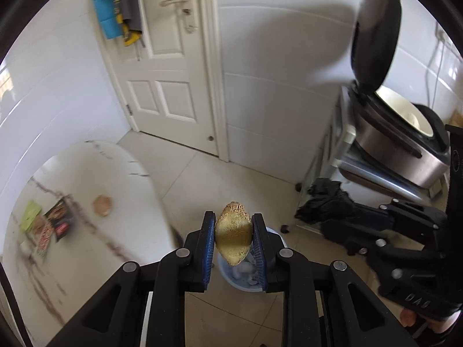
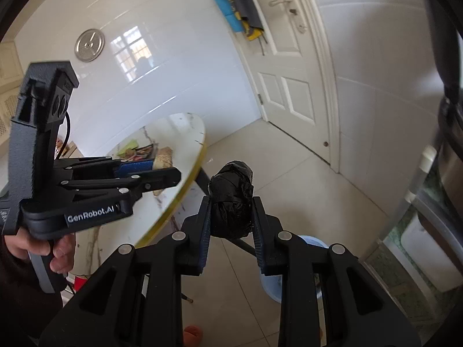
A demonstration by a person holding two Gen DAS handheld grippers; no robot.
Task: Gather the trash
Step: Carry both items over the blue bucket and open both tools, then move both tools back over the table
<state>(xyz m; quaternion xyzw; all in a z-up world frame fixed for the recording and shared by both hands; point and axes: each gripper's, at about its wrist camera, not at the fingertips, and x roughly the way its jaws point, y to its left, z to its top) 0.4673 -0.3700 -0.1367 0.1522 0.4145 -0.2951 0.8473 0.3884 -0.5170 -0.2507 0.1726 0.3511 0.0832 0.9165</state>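
My left gripper is shut on a yellow-tan crumpled scrap, which sits upright between the blue pads. Directly below it on the floor stands a light blue bin with pale rubbish inside. My right gripper is shut on a black plastic wad. The bin shows partly behind its right finger. In the left wrist view the right gripper comes in from the right with the black wad. In the right wrist view the left gripper is at the left, over the table edge.
A round marble table holds snack wrappers and a tan round piece. A white door is behind. An open rice cooker stands on a cabinet at the right. Dark bits lie on the tiles. A hand grips the left handle.
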